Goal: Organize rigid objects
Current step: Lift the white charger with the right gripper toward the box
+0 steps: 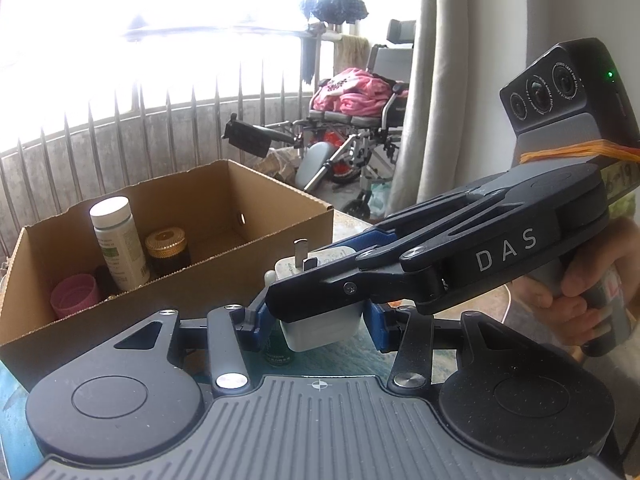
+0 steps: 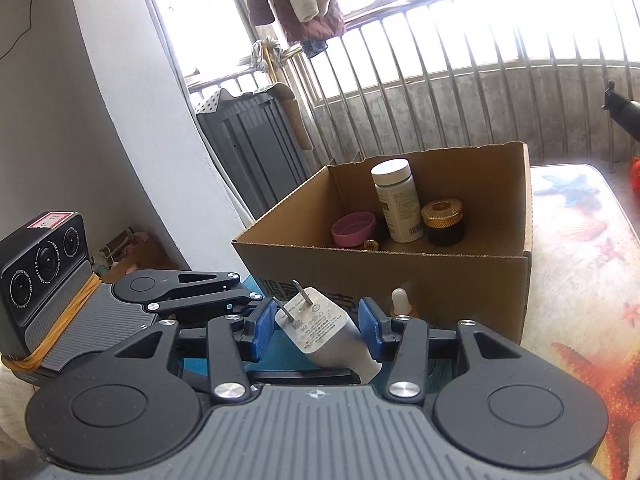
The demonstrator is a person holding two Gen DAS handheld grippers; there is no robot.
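Observation:
A white charger plug (image 2: pixel 320 334) with two metal prongs hangs above the table, prongs tilted up. My right gripper (image 2: pixel 316 330) is shut on it, its blue pads (image 2: pixel 262 332) on either side. In the left wrist view my left gripper (image 1: pixel 318 326) grips the charger's lower body (image 1: pixel 320 330), while the right gripper (image 1: pixel 308 268) crosses from the right and clamps the prong end. Just ahead stands an open cardboard box (image 2: pixel 360 254) holding a white bottle (image 2: pixel 396 200), a gold-lidded dark jar (image 2: pixel 442 220) and a pink cap (image 2: pixel 354 230).
A small dropper bottle (image 2: pixel 399 300) stands against the box's front wall. A green bottle (image 1: pixel 276 350) stands on the table under the charger. The starfish-print tablecloth (image 2: pixel 580 248) stretches right of the box. A wheelchair (image 1: pixel 360 128) and a metal railing stand beyond. A hand (image 1: pixel 580 300) holds the right gripper's handle.

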